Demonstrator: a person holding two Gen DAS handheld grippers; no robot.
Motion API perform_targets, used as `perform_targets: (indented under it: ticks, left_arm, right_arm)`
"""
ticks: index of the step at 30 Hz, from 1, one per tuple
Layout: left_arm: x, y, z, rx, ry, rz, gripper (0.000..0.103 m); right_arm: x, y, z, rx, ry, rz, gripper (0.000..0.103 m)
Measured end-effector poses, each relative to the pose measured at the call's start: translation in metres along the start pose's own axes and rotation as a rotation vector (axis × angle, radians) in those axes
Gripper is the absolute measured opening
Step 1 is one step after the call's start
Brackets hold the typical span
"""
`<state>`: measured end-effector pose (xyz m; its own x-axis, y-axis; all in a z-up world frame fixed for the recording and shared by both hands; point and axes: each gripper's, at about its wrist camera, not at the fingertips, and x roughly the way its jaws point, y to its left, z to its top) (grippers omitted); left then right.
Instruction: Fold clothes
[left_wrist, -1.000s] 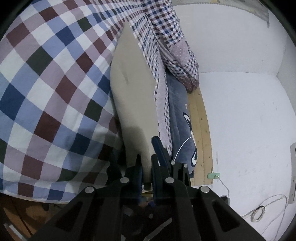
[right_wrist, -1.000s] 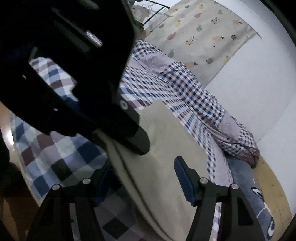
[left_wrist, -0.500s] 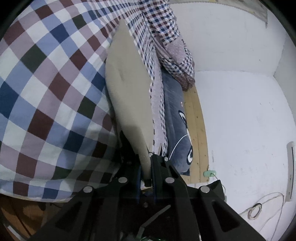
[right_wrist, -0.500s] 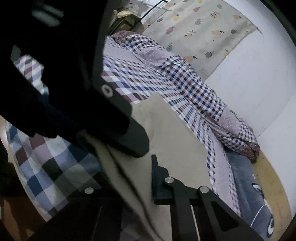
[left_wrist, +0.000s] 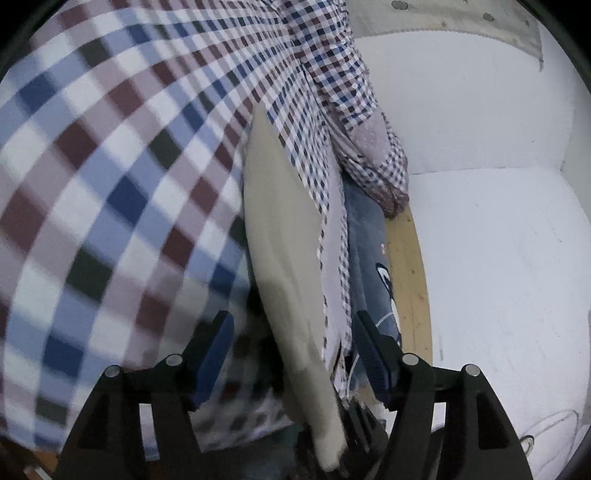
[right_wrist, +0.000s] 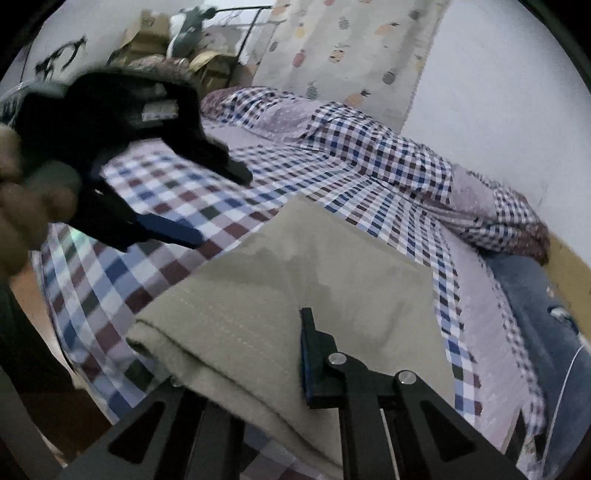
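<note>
Garment: the beige garment (right_wrist: 295, 295) is lying folded on the checked bedspread (right_wrist: 177, 206), near the bed's front edge, and I am working its near end.
Landmark: I am placing everything against the garment; the gingham quilt (right_wrist: 388, 162) is bunched well beyond it, and the blue pillow (left_wrist: 369, 251) is lying beside it, toward the wall.
Left gripper: my left gripper (left_wrist: 291, 354) is hanging with its jaws spread wide, nothing in them; in the left wrist view the garment's edge is running up between the fingers untouched.
Right gripper: my right gripper (right_wrist: 258, 373) is sitting at the garment's near end, one blue pad (right_wrist: 308, 362) on top of the cloth and the other finger hidden beneath, so I am judging it closed on the fold.
Step in hand: I am reading this as finishing a fold and freeing the left side.
Doing it well: I am aiming to keep the right-hand grip low and steady so the layers are not sliding apart, and to be lifting the left gripper clear of the edge.
Risk: dragging the cloth could be rucking the bedspread and skewing the fold.
</note>
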<state>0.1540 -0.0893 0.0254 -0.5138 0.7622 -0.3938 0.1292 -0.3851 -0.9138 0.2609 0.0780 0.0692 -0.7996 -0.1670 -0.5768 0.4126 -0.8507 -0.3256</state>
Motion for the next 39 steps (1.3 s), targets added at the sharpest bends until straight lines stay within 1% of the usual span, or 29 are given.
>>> perform_targets:
  ticks: [3, 10, 14, 17, 19, 22, 23, 24, 26, 27, 29, 32, 35, 39]
  left_arm:
    - [0.020, -0.003, 0.033, 0.046, 0.018, 0.056, 0.070]
    - [0.078, -0.004, 0.096, 0.094, 0.098, 0.105, 0.070]
    - [0.109, -0.007, 0.128, 0.130, 0.122, 0.107, 0.070]
    - [0.121, -0.007, 0.142, 0.159, 0.145, 0.102, 0.070]
    - [0.132, -0.008, 0.151, 0.164, 0.157, 0.079, 0.070]
    - [0.143, -0.008, 0.163, 0.168, 0.164, 0.046, 0.068]
    - [0.146, -0.008, 0.166, 0.166, 0.167, 0.041, 0.065]
    - [0.148, -0.008, 0.168, 0.162, 0.170, 0.040, 0.057]
    - [0.152, -0.005, 0.172, 0.146, 0.180, 0.037, 0.031]
    - [0.152, -0.002, 0.174, 0.133, 0.189, 0.036, 0.012]
    - [0.151, 0.000, 0.177, 0.115, 0.196, 0.032, 0.011]
    - [0.143, -0.013, 0.176, 0.141, 0.169, 0.008, 0.008]
    - [0.136, -0.043, 0.173, 0.193, 0.149, -0.026, 0.007]
    - [0.126, -0.091, 0.158, 0.299, 0.148, -0.033, 0.006]
  right_arm:
    - [-0.008, -0.005, 0.002, 0.054, -0.011, 0.018, 0.007]
    - [-0.015, -0.020, 0.006, 0.121, -0.027, 0.041, 0.007]
    - [-0.020, -0.024, 0.006, 0.149, -0.039, 0.047, 0.007]
    - [-0.022, -0.029, 0.004, 0.182, -0.055, 0.063, 0.007]
    - [-0.024, -0.032, 0.002, 0.204, -0.074, 0.085, 0.007]
    - [-0.024, -0.030, 0.001, 0.199, -0.079, 0.085, 0.007]
    - [-0.025, -0.029, 0.001, 0.197, -0.079, 0.085, 0.007]
    - [-0.025, -0.028, 0.001, 0.195, -0.079, 0.084, 0.007]
    - [-0.026, -0.028, 0.001, 0.193, -0.077, 0.078, 0.007]
    - [-0.026, -0.028, 0.000, 0.195, -0.075, 0.077, 0.007]
    - [-0.027, -0.029, -0.002, 0.203, -0.065, 0.074, 0.007]
    - [-0.027, -0.025, -0.009, 0.218, -0.039, 0.075, 0.008]
    - [-0.030, -0.015, -0.016, 0.224, 0.001, 0.061, 0.011]
    - [-0.039, 0.001, -0.025, 0.245, 0.051, 0.035, 0.015]
